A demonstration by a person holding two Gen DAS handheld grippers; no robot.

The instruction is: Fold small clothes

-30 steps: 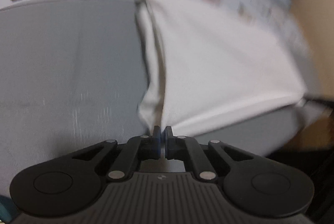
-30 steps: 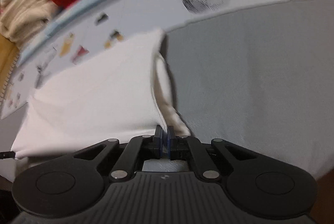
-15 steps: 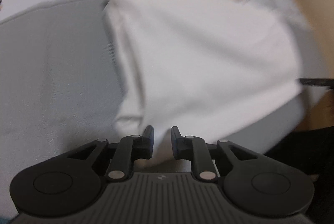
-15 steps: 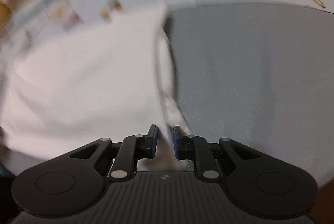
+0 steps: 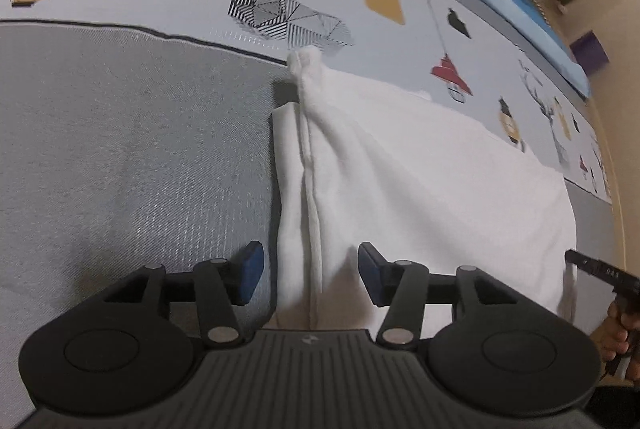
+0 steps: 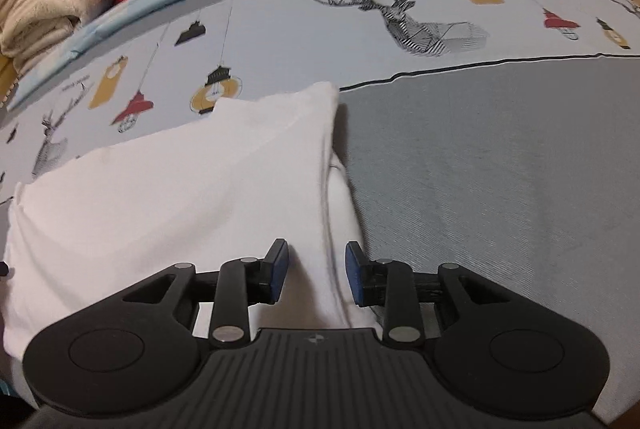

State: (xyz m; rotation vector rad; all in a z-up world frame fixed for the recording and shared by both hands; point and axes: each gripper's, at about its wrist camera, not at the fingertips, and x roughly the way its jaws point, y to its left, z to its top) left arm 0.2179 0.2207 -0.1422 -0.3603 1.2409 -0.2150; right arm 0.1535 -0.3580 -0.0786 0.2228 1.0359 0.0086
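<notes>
Lying flat: white garment (image 5: 420, 181) | grey bedspread (image 6: 500, 165) | deer-print sheet (image 6: 320, 17)

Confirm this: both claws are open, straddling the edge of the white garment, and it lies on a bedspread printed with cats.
Not cats. The bedspread is printed with deer and lanterns, seen in both wrist views. The rest holds: the left claw and right claw are open, each straddling an edge of the white garment.
</notes>
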